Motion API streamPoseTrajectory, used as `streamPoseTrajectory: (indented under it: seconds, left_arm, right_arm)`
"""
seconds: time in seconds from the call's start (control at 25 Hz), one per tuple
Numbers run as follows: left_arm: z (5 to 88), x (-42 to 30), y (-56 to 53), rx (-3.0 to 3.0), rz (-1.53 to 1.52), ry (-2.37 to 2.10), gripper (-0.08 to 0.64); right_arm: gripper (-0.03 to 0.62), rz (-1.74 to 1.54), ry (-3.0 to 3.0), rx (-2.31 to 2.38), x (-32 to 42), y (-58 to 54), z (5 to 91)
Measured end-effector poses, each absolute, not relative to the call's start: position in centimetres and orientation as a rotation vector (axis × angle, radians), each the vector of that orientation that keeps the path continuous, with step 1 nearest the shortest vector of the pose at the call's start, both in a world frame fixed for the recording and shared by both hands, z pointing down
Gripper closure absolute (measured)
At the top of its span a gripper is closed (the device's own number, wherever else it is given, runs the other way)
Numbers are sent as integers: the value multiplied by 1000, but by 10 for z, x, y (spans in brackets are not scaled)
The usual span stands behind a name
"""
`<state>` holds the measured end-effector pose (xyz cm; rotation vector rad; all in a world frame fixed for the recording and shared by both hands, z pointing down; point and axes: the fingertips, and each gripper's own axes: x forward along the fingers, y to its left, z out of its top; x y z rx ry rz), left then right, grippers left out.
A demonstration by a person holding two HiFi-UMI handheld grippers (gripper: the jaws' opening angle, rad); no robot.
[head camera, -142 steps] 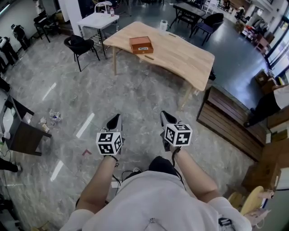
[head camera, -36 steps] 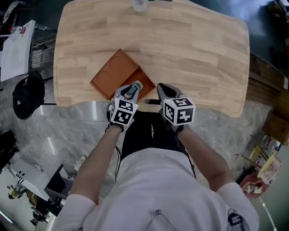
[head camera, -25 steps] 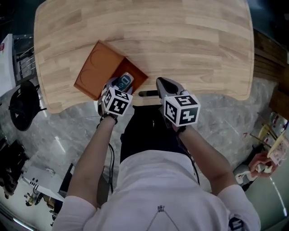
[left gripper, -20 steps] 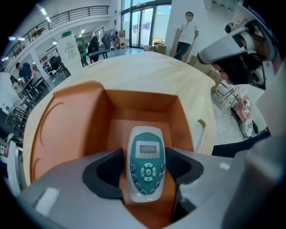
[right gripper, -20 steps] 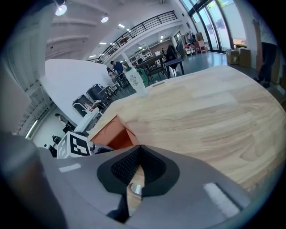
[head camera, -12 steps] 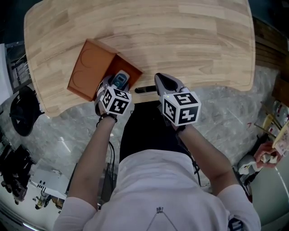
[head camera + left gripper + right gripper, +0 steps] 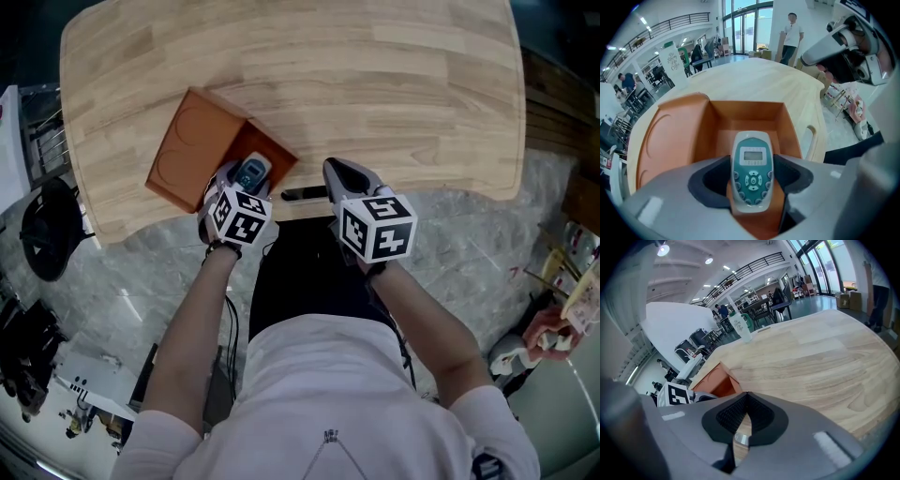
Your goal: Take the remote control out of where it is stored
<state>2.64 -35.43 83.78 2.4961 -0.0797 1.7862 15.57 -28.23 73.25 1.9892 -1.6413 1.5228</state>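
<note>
Remote control (image 7: pixel 751 172): white case, teal button face up, screen (image 7: pixel 752 156) end pointing away. It is held over the near end of the box's open compartment, at 11 o'clock from the person's chest in the head view.
Forearms (image 7: pixel 202 319): both bare, reaching forward from a white-shirted torso with elbows bent. The left angles toward 11 o'clock, the right toward 12.
Left gripper (image 7: pixel 242 180): jaws clamped on the remote's lower sides, one dark pad against each.
Right gripper (image 7: pixel 746 404): jaws pressed together at the tips with nothing between them. It hovers over the table's near edge, at 3 o'clock of the left one.
Box (image 7: pixel 701 126): orange-brown and open, its lid lying flat at 9 o'clock with curved embossing.
Table (image 7: pixel 375 84): pale wood, with a slot (image 7: pixel 305 193) cut in its near edge between the grippers.
Cup (image 7: pixel 742 329): on the far side of the table, at 11 o'clock in the right gripper view.
Writing: the marker cubes (image 7: pixel 237 216) carry black-and-white squares. The screen characters and the cup print are too small to read.
</note>
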Motion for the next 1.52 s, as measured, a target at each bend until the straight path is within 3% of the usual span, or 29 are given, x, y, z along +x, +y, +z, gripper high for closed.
streamPoseTrajectory:
  seconds: [0.36, 0.8, 1.12, 1.52]
  left_arm:
    - [799, 36, -367, 2570, 1648, -182, 268]
    - [627, 22, -423, 2635, 1113, -622, 268]
    - [506, -53, -450, 2555, 719, -999, 268]
    - [433, -150, -460, 2452, 403, -1328, 268]
  right_arm:
    - [565, 1428, -1713, 1948, 165, -303, 706]
    - [565, 1144, -2001, 1850, 147, -391, 596]
    - [565, 932, -2248, 1697, 80, -453, 512]
    - [566, 796, -2380, 1554, 7, -475, 473]
